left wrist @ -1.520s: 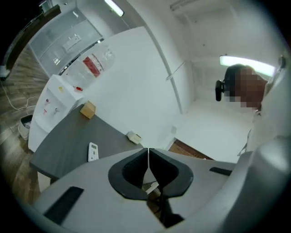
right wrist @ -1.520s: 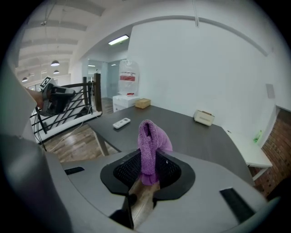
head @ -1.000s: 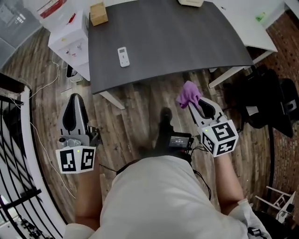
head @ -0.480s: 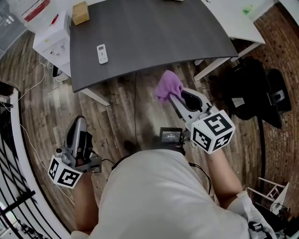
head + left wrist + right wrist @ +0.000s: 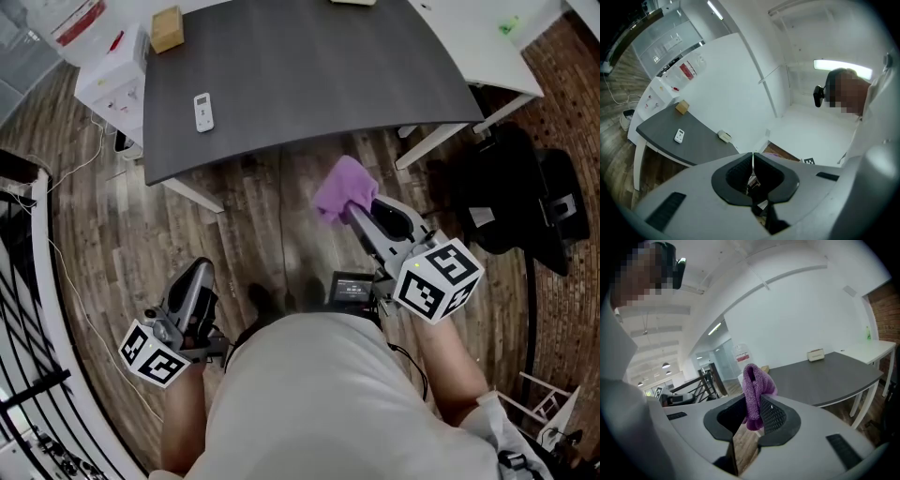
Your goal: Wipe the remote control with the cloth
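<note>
Jaws of your right gripper [image 5: 359, 212] clamp the purple knitted cloth [image 5: 339, 187]; the small white remote control [image 5: 202, 112] lies well ahead-left on the grey bench [image 5: 328, 66].

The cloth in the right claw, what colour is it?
Purple; the cloth shows best in the right gripper view.

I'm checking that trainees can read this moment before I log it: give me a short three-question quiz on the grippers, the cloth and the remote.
1. Multiple choice: what does the right gripper hold? A) a purple cloth B) a sponge C) nothing
2. True or false: the remote control lies on the dark table, with neither gripper touching it.
3. Fill in: the left gripper has its jaws ____, with nothing between them.
Key: 1 A; 2 true; 3 shut.
</note>
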### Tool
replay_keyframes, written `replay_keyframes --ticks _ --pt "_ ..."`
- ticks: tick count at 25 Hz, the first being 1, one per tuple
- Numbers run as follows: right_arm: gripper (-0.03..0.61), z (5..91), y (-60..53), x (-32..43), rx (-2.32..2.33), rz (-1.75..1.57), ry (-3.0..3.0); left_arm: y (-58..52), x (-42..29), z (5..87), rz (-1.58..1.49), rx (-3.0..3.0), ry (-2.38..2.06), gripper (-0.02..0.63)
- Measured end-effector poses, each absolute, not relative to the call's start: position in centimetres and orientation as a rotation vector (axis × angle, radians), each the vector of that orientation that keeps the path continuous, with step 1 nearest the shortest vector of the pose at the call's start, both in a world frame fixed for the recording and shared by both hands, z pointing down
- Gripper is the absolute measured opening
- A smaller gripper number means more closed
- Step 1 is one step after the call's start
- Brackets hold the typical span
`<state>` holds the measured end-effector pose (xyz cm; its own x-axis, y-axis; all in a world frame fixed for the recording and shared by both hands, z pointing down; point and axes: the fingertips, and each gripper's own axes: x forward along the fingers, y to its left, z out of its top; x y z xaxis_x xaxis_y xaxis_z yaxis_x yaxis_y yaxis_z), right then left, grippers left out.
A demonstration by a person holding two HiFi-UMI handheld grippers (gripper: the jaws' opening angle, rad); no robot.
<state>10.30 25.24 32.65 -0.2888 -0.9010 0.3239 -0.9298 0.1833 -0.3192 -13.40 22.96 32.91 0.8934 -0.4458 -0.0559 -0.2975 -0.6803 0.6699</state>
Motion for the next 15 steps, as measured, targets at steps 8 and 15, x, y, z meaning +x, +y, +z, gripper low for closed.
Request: replay_keyframes --ticks 8,15 --pt "0.089 31.6 25.5 11.2 1.793 0.682 -2.427 25.2 -10.7 32.5 -0.271 2.346 -0.490 0.014" --pt "0.089 33.1 27.8 12.6 1.728 0.674 -2.421 28.3 -9.1 33.7 -0.229 2.314 -0.513 0.014"
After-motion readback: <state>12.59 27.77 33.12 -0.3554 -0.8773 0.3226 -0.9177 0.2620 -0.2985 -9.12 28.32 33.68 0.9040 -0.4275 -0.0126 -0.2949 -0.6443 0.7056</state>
